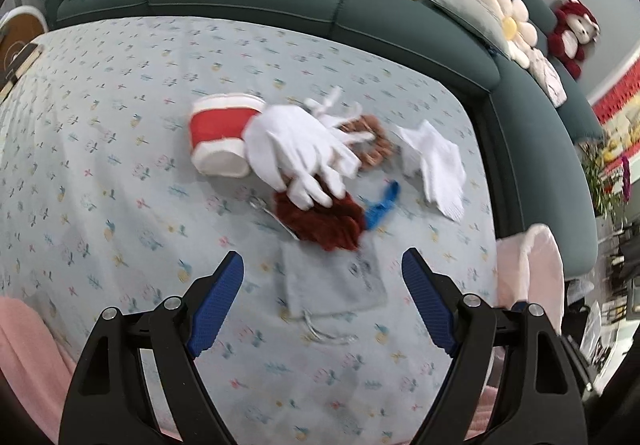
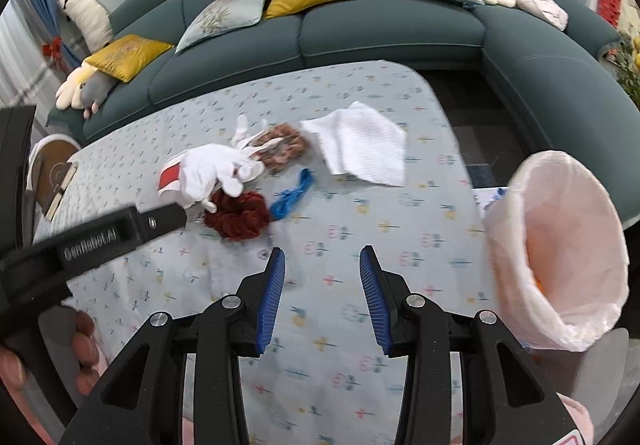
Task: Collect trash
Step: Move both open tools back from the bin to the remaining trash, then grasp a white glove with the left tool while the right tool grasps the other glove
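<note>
A pile lies mid-table: a tipped red-and-white paper cup (image 1: pixel 220 133), white gloves (image 1: pixel 296 149), a dark red scrunchie (image 1: pixel 320 223), a blue scrap (image 1: pixel 382 209), a brown scrunchie (image 1: pixel 374 143) and a white cloth (image 1: pixel 434 161). My left gripper (image 1: pixel 322 253) is wide open above a flat grey pouch (image 1: pixel 336 285), just short of the red scrunchie. My right gripper (image 2: pixel 323 251) is partly open over bare tablecloth with nothing between its fingers. The red scrunchie (image 2: pixel 240 215) and blue scrap (image 2: pixel 292 197) lie ahead to its left. The bin with a pink liner (image 2: pixel 560 265) stands at the table's right edge.
A floral tablecloth (image 2: pixel 400 245) covers the table. A dark green sofa (image 2: pixel 392 29) with cushions and plush toys wraps around the back and right. One finger of the left gripper (image 2: pixel 160 219) crosses the right wrist view, with a hand (image 2: pixel 84 345) below. A round stand (image 1: pixel 20 41) sits far left.
</note>
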`<state>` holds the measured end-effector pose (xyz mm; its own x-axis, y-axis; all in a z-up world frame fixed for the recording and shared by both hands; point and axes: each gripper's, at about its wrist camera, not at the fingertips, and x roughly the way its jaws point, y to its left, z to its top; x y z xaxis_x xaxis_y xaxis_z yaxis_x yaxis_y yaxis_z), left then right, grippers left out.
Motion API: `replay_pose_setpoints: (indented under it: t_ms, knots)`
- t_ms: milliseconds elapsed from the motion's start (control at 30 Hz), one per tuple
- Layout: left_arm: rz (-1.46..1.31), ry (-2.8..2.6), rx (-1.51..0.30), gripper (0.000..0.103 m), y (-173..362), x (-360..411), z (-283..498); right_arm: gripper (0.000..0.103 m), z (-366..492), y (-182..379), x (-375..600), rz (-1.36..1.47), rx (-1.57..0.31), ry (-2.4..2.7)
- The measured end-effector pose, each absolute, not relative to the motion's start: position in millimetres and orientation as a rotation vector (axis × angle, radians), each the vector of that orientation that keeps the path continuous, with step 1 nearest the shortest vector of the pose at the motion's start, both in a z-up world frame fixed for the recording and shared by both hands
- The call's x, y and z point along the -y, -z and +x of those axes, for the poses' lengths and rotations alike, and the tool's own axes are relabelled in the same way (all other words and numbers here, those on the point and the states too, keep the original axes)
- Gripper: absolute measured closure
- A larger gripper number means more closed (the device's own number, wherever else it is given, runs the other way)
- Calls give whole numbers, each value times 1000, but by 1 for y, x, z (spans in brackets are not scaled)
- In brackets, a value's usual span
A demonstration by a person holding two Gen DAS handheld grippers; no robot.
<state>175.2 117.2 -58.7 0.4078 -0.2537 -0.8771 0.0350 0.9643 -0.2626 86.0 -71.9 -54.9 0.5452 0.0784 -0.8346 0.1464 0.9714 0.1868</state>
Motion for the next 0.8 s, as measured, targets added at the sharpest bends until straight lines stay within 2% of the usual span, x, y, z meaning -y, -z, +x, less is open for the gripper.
replay_pose_setpoints:
  t_ms: [200,500,600,667,700,733,800]
  knots:
    - [-251,171,-1155,27,67,-135,212,64,113,70,48,234,-1035,14]
    - [-227,182,-1211,36,92,-128,263,64,157,83,29,220,-1066,-8]
    - [-226,197,-1242,50,103,-123,274,64,167,86,26,221,-1073,-10]
    - [-236,225,-1261,76,108,-121,278,64,173,90,25,218,-1080,-13]
    - [-236,237,-1266,83,109,-120,278,64,176,92,24,214,-1084,-15]
    - [-232,245,-1267,95,110,-120,278,64,179,94,23,210,-1088,-17]
    - [-228,250,-1246,98,104,-123,275,64,184,96,22,205,-1092,-20]
